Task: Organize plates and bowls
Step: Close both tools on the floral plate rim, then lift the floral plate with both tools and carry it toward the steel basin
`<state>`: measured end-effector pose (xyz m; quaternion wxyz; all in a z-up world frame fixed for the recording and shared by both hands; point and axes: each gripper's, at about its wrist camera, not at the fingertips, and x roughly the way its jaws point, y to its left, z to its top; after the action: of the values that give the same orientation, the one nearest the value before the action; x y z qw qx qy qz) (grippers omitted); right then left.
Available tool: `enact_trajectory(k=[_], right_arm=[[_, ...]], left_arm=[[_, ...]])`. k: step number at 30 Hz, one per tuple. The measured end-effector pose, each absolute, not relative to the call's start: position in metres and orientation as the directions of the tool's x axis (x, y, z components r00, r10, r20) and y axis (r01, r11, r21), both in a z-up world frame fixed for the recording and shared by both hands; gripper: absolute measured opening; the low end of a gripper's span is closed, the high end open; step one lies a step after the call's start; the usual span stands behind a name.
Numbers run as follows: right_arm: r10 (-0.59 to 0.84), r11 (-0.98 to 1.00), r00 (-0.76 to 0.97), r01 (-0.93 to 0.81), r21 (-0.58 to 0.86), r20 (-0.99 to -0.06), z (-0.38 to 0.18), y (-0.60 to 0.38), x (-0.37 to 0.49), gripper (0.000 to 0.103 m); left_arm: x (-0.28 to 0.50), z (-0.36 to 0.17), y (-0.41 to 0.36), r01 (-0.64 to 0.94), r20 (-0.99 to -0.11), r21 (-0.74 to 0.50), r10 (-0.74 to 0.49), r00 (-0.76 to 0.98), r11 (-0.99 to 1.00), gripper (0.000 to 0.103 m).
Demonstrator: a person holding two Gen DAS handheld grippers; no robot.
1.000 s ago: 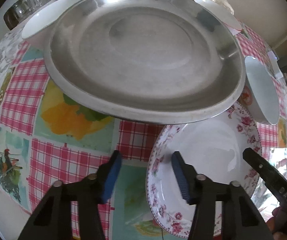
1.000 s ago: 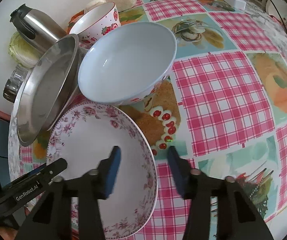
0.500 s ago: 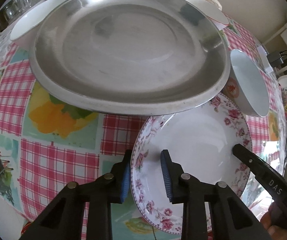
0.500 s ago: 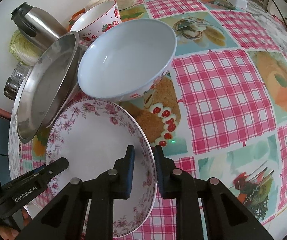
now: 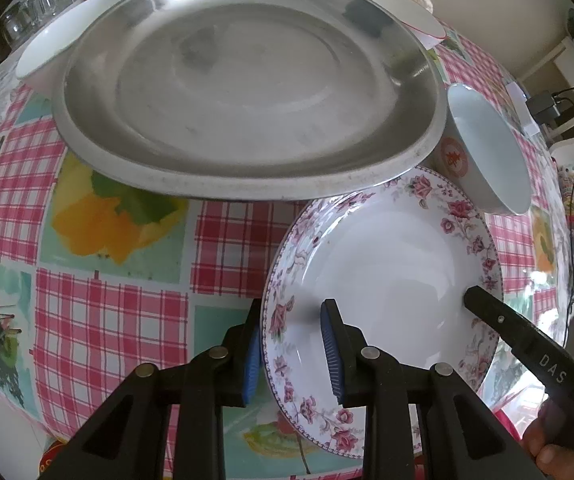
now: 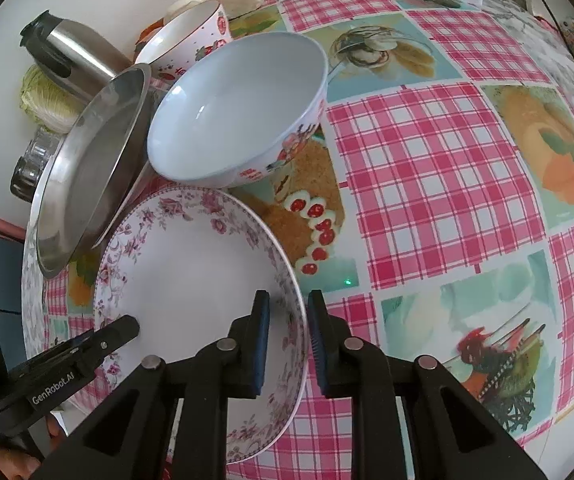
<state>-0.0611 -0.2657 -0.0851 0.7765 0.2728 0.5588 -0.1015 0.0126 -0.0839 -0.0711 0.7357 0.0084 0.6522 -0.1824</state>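
Note:
A white plate with a pink floral rim (image 5: 387, 280) (image 6: 191, 272) sits near the table's front edge. My left gripper (image 5: 293, 354) is shut on its left rim. My right gripper (image 6: 287, 340) is shut on its right rim. Each gripper also shows in the other's view, the right one (image 5: 527, 344) and the left one (image 6: 71, 360). A large steel plate (image 5: 247, 92) (image 6: 91, 168) lies behind it, its edge over the floral plate's far rim. A large white bowl (image 6: 239, 108) (image 5: 487, 140) stands to the right.
A strawberry-patterned bowl (image 6: 191, 40), a steel flask (image 6: 71, 60), a cabbage (image 6: 47, 100) and a glass jar (image 6: 31, 160) crowd the back by the wall. Another white bowl (image 5: 63, 48) sits behind the steel plate's left. The checked tablecloth (image 6: 427, 184) stretches to the right.
Both grippers moved in and closed on opposite rims of the floral plate. The plate now sits slightly raised and tilted between them.

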Motion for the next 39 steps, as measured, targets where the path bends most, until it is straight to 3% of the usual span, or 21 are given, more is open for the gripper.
enact_trajectory(k=[20, 39], right_arm=[[0.166, 0.852, 0.385, 0.407, 0.329, -0.908, -0.059, -0.251, -0.078, 0.012], [0.159, 0.848, 0.464, 0.389, 0.362, -0.872, -0.027, -0.261, -0.104, 0.012]], left_arm=[[0.010, -0.071, -0.062, 0.233, -0.962, -0.247, -0.267, 0.061, 0.941, 0.028], [-0.001, -0.024, -0.061, 0.293, -0.942, -0.264, -0.311, 0.126, 0.919, 0.028]])
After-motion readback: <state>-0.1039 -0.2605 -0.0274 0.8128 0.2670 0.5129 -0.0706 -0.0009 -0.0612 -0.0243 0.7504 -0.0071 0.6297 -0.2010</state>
